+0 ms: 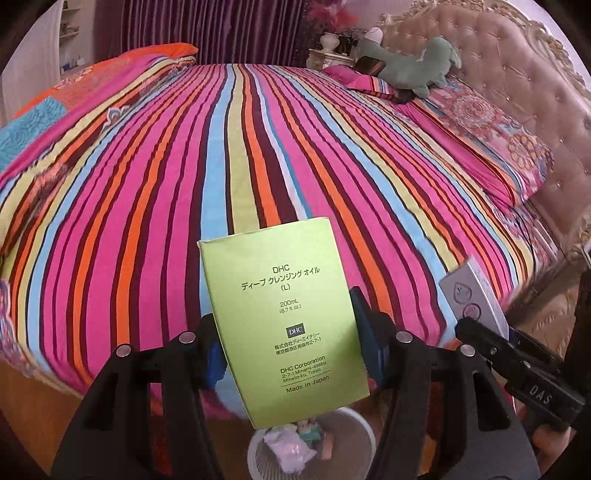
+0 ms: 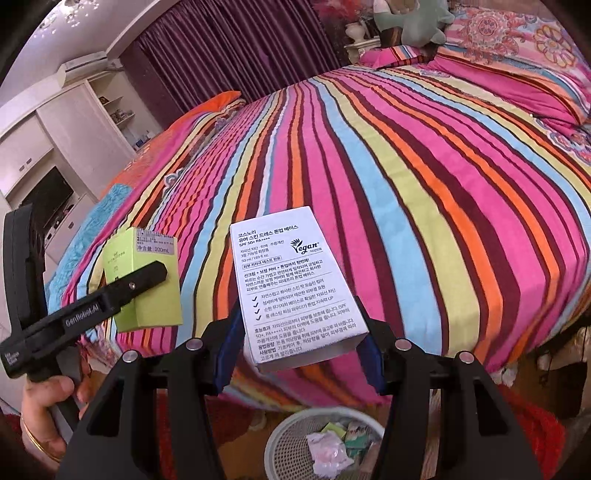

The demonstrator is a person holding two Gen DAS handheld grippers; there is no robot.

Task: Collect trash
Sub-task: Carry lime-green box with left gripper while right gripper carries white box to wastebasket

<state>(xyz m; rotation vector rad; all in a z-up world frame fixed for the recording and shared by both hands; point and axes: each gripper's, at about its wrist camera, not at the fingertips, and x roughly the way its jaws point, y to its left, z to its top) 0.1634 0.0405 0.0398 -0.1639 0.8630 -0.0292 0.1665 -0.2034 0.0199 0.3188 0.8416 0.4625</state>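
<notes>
My left gripper (image 1: 288, 354) is shut on a green DHC box (image 1: 280, 314) and holds it above a white mesh waste basket (image 1: 364, 432) on the floor. It also shows in the right wrist view (image 2: 147, 280) with the green box (image 2: 151, 306). My right gripper (image 2: 299, 350) is shut on a white box with Korean print (image 2: 291, 288), held above the same basket (image 2: 284, 435). The white box shows at the right of the left wrist view (image 1: 471, 295). The basket holds crumpled pink wrapping (image 2: 327, 448) and other scraps.
A bed with a striped multicolour cover (image 1: 258, 147) fills both views beyond the boxes. Pillows (image 1: 491, 144), a green plush toy (image 1: 410, 64) and a padded headboard (image 1: 517, 66) lie at the right. Purple curtains (image 1: 214, 29) and a white cabinet (image 2: 55, 147) stand behind.
</notes>
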